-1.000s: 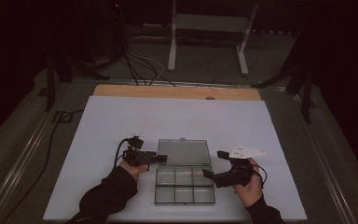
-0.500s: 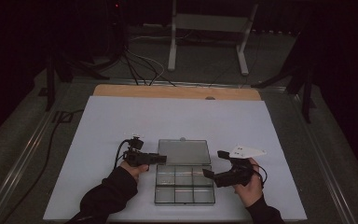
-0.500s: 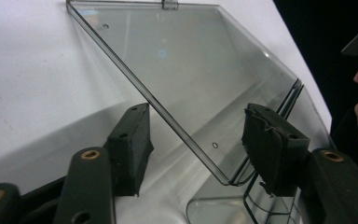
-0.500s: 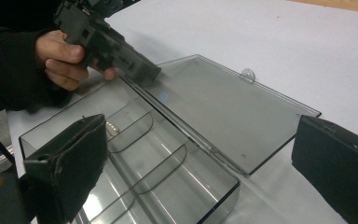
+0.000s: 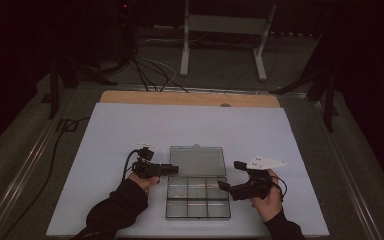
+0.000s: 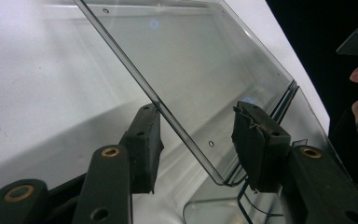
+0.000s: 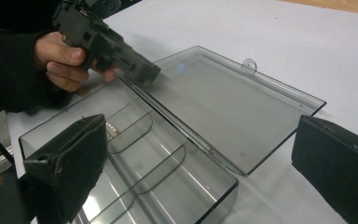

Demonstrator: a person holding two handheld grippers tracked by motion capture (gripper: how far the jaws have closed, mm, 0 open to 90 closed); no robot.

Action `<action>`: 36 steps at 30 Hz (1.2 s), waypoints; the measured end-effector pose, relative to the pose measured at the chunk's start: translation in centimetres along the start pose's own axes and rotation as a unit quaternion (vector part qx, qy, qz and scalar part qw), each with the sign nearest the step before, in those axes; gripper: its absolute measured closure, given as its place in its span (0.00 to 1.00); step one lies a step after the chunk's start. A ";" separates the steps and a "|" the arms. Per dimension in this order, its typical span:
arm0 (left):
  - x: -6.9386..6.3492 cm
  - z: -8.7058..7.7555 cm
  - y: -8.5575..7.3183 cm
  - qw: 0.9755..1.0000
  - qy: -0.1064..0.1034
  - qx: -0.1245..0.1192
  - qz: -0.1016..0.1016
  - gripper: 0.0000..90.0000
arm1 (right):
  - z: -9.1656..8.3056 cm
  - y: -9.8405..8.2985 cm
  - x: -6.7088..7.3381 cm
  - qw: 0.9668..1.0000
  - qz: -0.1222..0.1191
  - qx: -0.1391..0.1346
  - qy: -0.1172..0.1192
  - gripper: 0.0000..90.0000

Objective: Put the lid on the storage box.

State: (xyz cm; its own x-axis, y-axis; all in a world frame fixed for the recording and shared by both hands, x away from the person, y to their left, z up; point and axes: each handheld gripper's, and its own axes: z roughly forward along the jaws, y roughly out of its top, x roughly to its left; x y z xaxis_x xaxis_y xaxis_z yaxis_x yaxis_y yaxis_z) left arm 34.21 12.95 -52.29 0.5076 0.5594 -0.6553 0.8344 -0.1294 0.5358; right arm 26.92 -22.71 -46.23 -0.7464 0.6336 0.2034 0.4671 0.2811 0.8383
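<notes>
The clear plastic compartment box [image 5: 198,197] sits near the front edge of the white counter [image 5: 105,130], lid [image 5: 197,161] flung open and lying flat behind the tray. The left gripper [image 5: 172,170] is at the lid's left edge, near the hinge. In the left gripper view the lid's edge runs between the two fingers [image 6: 144,140] — they have just been closing, but there is a visible gap on either side, so no grip yet. The right gripper [image 5: 222,186] hovers at the tray's right side, its fingers [image 7: 70,163] spread wide with nothing between them.

The step looks like catching the lid to swing it shut. To do it well: finish the pinch squarely on the lid's rim (thin, slick plastic, likely to slip), then lift in an arc about the hinge. The right gripper could steady the tray — otherwise the light box may skate across the counter.
</notes>
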 end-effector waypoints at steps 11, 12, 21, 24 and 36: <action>-0.2 -0.5 0.1 1.000 -0.003 -0.012 0.022 0.72 | -0.1 0.0 0.0 1.000 -0.001 -0.001 -0.001 0.04; -0.2 -0.6 0.1 1.000 -0.004 -0.013 0.025 0.73 | -0.1 0.0 0.0 1.000 -0.001 -0.002 0.000 0.04; -0.4 -1.3 0.1 0.997 -0.009 -0.026 0.073 0.81 | -0.1 0.0 0.1 1.000 -0.001 -0.002 0.000 0.04; -0.4 -1.6 0.1 0.996 -0.013 -0.030 0.084 0.84 | -0.2 0.0 0.1 1.000 0.000 -0.003 0.001 0.04; -0.9 -2.3 -0.2 0.986 -0.014 -0.042 0.160 0.92 | -0.1 0.0 0.3 1.000 0.000 -0.002 0.005 0.04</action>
State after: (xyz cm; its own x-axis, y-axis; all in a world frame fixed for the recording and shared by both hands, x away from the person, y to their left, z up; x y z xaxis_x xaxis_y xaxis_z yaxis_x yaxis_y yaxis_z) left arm 33.11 14.36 -50.54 0.7483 0.4775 -0.4604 0.6108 -0.2253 0.7590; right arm 26.65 -22.60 -46.12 -0.7511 0.6264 0.2085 0.4648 0.2775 0.8408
